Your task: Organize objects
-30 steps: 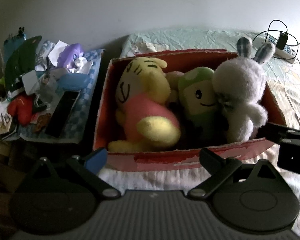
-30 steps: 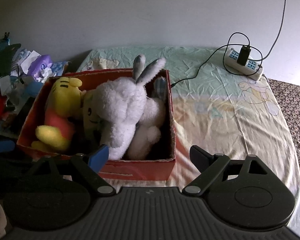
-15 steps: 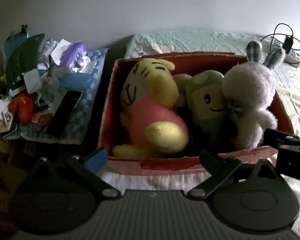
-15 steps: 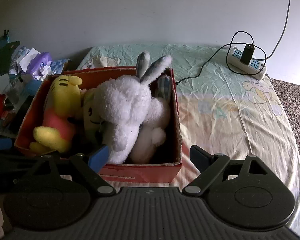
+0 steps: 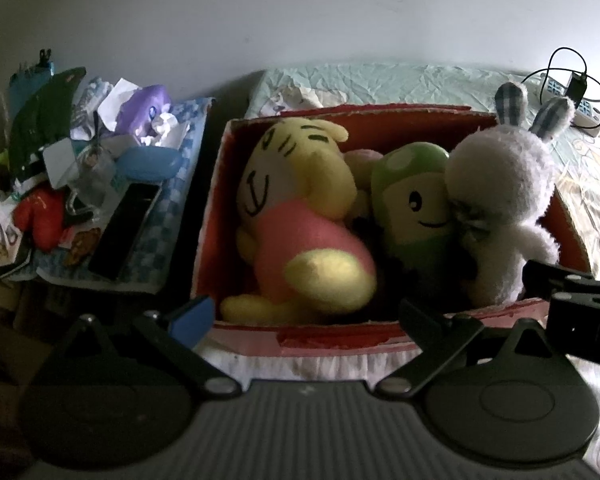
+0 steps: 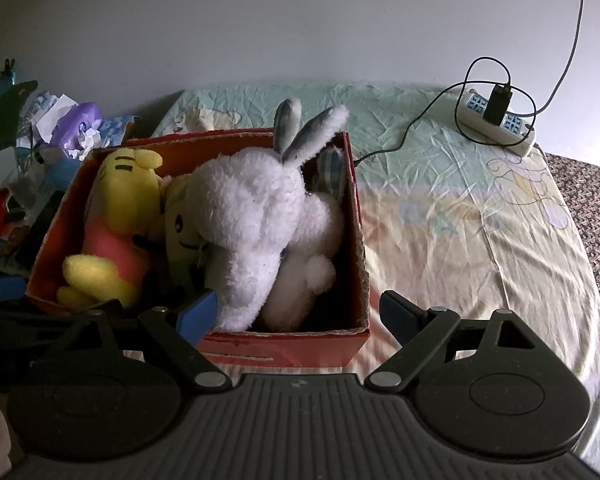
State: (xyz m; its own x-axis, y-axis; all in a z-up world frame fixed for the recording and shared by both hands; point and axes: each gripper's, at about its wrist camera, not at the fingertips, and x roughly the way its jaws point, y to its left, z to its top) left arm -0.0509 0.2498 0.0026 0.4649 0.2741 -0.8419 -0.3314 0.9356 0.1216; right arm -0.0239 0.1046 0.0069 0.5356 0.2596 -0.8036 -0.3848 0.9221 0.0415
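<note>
Left of the red box (image 5: 236, 344), clutter (image 5: 80, 184) heaps a checkered cloth. Inside the box sit a yellow plush (image 5: 300, 216), green plush (image 5: 416, 204) and white rabbit (image 6: 256, 216). Both the left gripper (image 5: 306, 314) and right gripper (image 6: 296, 314) gape wide, empty. Right of the box, wrinkled bedsheet (image 6: 460, 216) carries a power strip (image 6: 500, 120) against the pale wall.

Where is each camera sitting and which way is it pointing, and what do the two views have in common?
Left wrist view: sits on the left hand-held gripper, open, facing the red box of plush toys from its near side, cluttered pile beside; the right hand-held gripper pokes in at the edge.
Right wrist view: sits on the right hand-held gripper, open, facing the box's right end, bedsheet and power strip.
Shared: the box, yellow plush, green plush, white rabbit.
</note>
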